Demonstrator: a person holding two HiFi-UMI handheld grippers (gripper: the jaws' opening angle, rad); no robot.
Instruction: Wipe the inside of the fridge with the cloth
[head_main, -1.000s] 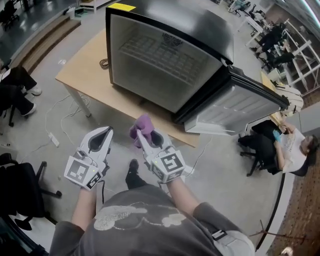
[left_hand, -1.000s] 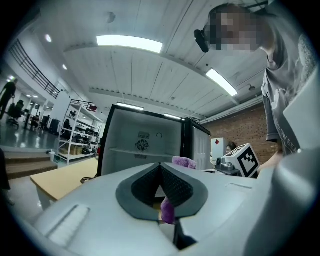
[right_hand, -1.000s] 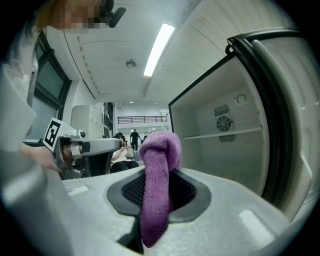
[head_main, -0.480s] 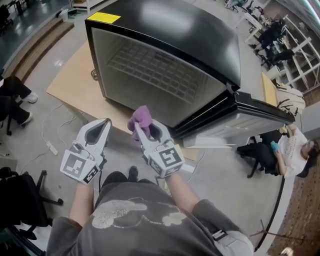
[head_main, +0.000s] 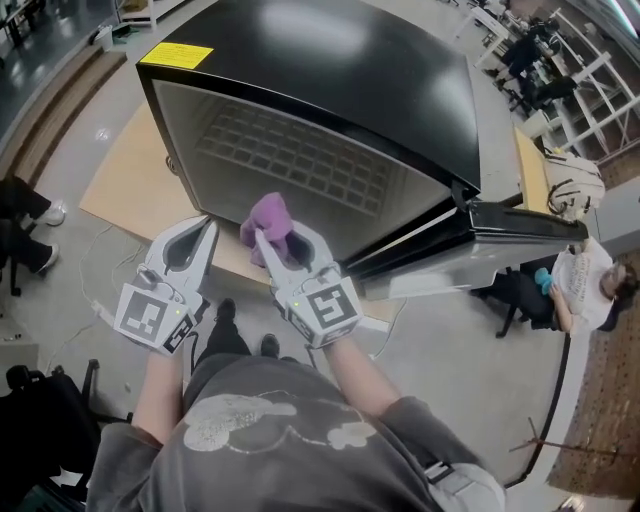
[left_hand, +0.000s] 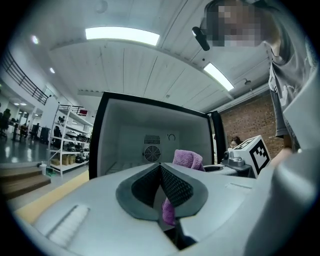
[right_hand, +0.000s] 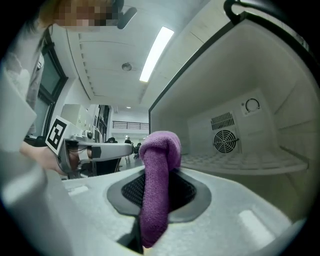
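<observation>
Right gripper (head_main: 285, 245) clenched on cloth (head_main: 268, 214); open fridge (head_main: 350, 60) just beyond, left gripper (head_main: 205, 228) closed, empty.

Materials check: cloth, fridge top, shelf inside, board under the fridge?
Cloth: purple, likely terry or microfibre; fuzzy nubby pile, folds softly.
Fridge top: black, glossy, painted metal or plastic, can't tell which; it mirrors the ceiling lights.
Shelf: white grid, probably coated wire.
Board: pale tan, matte, looks like wood or laminate.
</observation>
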